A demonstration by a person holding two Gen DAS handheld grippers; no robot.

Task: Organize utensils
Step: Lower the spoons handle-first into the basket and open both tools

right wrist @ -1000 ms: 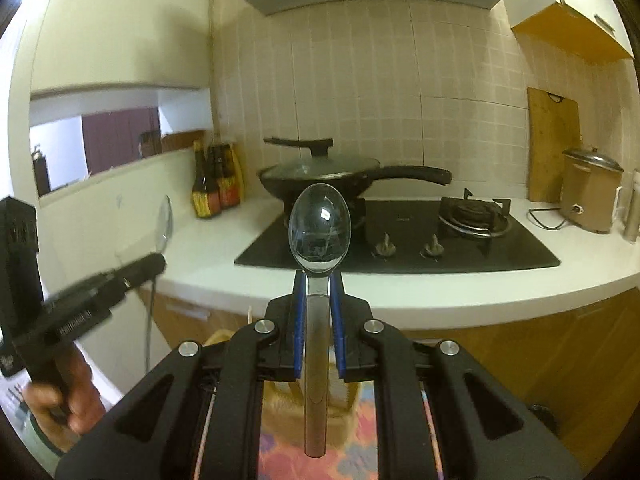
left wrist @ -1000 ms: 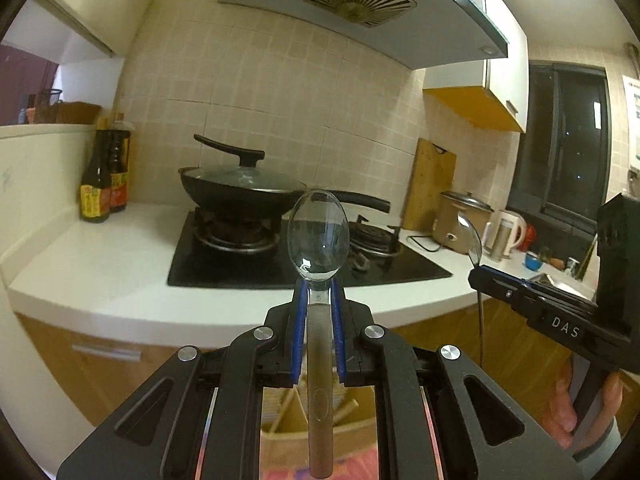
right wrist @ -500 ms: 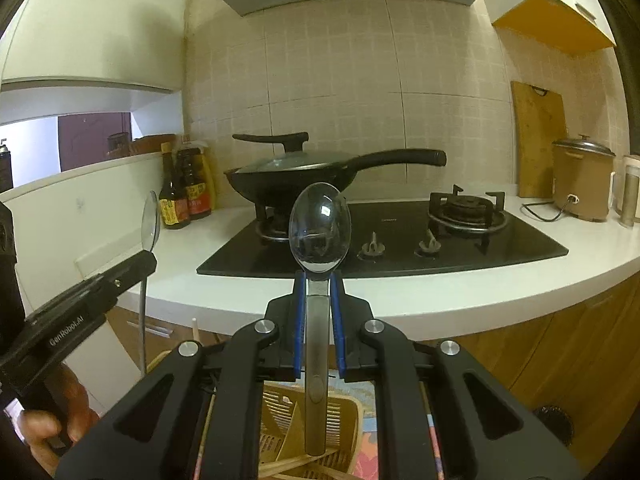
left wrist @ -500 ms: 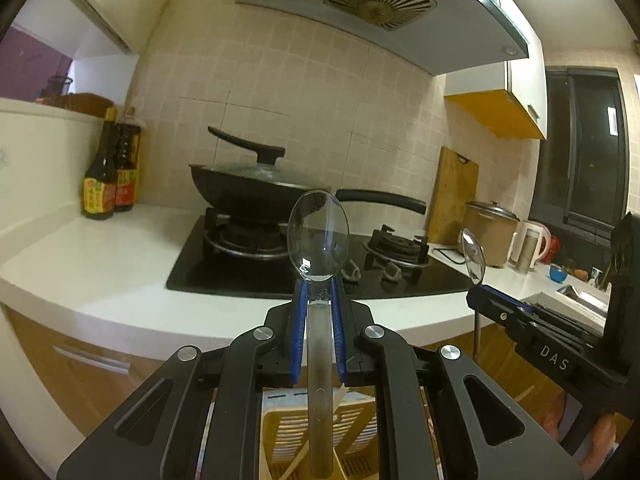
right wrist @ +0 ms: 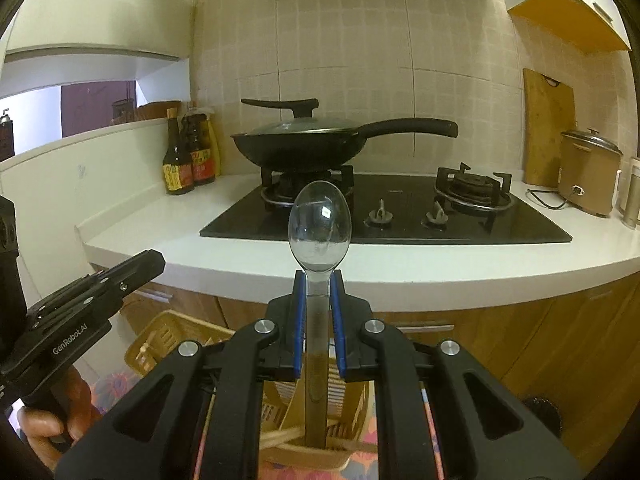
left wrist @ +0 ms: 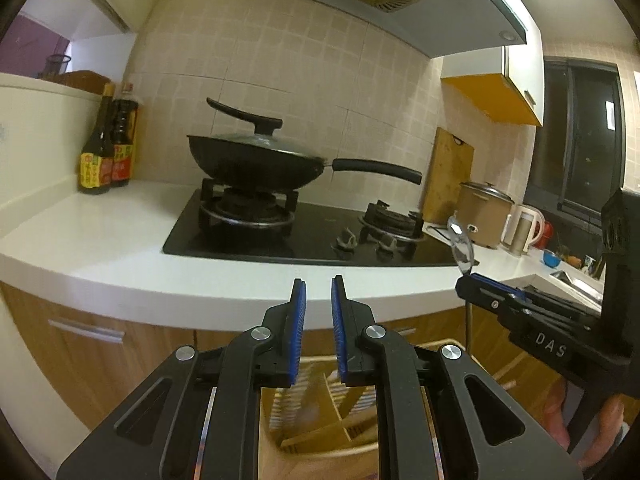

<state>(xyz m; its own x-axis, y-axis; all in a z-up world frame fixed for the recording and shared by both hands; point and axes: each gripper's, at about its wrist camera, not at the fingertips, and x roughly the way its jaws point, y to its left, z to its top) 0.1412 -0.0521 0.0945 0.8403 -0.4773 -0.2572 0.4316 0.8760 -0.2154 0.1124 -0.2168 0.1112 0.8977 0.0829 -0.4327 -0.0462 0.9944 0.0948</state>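
My left gripper (left wrist: pixel 319 292) is open and empty, its blue pads apart above a yellow utensil basket (left wrist: pixel 344 412) with wooden chopsticks in it. My right gripper (right wrist: pixel 319 284) is shut on the handle of a steel spoon (right wrist: pixel 319 226), bowl up, handle reaching down into the basket (right wrist: pixel 160 340). The right gripper and its spoon (left wrist: pixel 462 246) show at the right of the left wrist view. The left gripper (right wrist: pixel 152 260) shows at the left of the right wrist view with no spoon in it.
A white counter (right wrist: pixel 400 264) holds a black gas hob (right wrist: pixel 400 220) with a lidded black wok (right wrist: pixel 304 140). Sauce bottles (right wrist: pixel 188 160) stand at the left, a cutting board (right wrist: pixel 548 128) and rice cooker (right wrist: pixel 588 176) at the right. Wooden cabinets lie below.
The left gripper's jaws have opened and its spoon has gone from them. Both grippers have sunk lower over the basket. The right gripper still holds its spoon.
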